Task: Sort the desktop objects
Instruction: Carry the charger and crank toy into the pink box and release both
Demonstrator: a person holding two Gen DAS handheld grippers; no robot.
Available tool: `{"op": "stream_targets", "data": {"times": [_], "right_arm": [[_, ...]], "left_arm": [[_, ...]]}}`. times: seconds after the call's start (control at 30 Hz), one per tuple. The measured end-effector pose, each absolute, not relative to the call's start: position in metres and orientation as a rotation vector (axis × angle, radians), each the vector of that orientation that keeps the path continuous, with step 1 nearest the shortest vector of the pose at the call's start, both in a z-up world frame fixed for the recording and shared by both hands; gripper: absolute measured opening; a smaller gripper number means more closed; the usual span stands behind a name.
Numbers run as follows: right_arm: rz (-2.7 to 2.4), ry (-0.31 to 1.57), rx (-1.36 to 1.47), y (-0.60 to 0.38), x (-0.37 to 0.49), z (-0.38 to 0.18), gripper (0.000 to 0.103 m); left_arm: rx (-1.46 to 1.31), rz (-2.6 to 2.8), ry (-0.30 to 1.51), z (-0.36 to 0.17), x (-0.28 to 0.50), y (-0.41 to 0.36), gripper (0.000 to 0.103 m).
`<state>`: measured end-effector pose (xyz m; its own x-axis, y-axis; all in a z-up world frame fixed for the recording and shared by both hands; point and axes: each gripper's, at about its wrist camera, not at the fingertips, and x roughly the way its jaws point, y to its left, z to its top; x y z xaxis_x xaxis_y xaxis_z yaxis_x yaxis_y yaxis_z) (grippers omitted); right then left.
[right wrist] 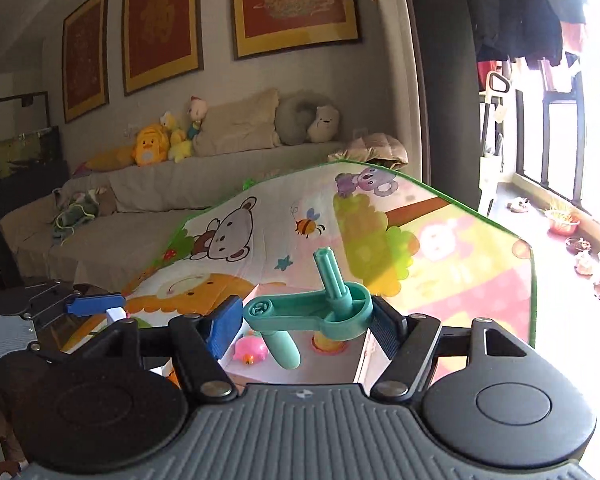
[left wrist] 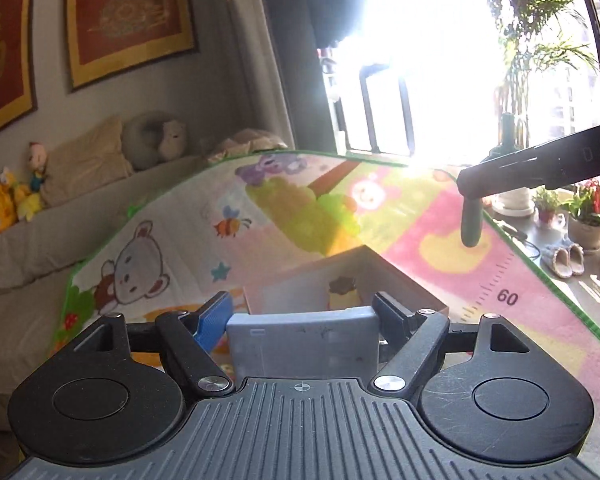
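Observation:
My left gripper [left wrist: 302,314] is shut on a flat grey rectangular block [left wrist: 302,346], its blue pads pressing both sides. Just beyond it stands an open cardboard box [left wrist: 404,280] holding a yellow item with a dark cap [left wrist: 342,292]. My right gripper [right wrist: 304,322] is shut on a teal plastic crank [right wrist: 340,312], whose handle [right wrist: 284,350] hangs down over the box's pale inside [right wrist: 328,366]. A pink toy [right wrist: 252,350] lies in the box. In the left wrist view that teal handle [left wrist: 471,224] dangles at upper right.
A cartoon play mat [left wrist: 180,216] covers the table under the box. Behind it runs a sofa [right wrist: 140,192] with plush toys and pillows. Potted plants [left wrist: 588,208] and slippers [left wrist: 562,260] sit on the floor by the bright window on the right.

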<state>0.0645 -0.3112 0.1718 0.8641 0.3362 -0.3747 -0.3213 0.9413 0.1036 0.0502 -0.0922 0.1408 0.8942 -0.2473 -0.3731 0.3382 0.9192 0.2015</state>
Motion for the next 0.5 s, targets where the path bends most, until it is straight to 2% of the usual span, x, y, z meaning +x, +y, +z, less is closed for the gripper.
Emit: {"op": "stream_targets", "data": {"times": [0.13,0.2,0.23,0.33,0.5], "right_arm": [[0.338,0.445,0.069,-0.303,0.115,0.166,0.069],[0.344,0.471,0.104,-0.300,0.144,0.156,0.070],[0.347,0.498,0.118,-0.299,0.157,0.149,0.076],[0.335,0.587,0.152,-0.300,0.176,0.129,0.078],[0.313,0.602,0.059,-0.289,0.163,0.102,0.078]], "left_arm": [[0.215,-0.302,0.331,0.137,0.105,-0.104,0.083],[0.195,-0.301,0.352,0.129,0.128,-0.102,0.096],[0.169,-0.279,0.365,0.125,0.131,-0.096,0.095],[0.111,-0.295,0.412,0.111,0.115,-0.069,0.098],[0.211,-0.199,0.506,0.071,0.071,-0.036,0.100]]}}
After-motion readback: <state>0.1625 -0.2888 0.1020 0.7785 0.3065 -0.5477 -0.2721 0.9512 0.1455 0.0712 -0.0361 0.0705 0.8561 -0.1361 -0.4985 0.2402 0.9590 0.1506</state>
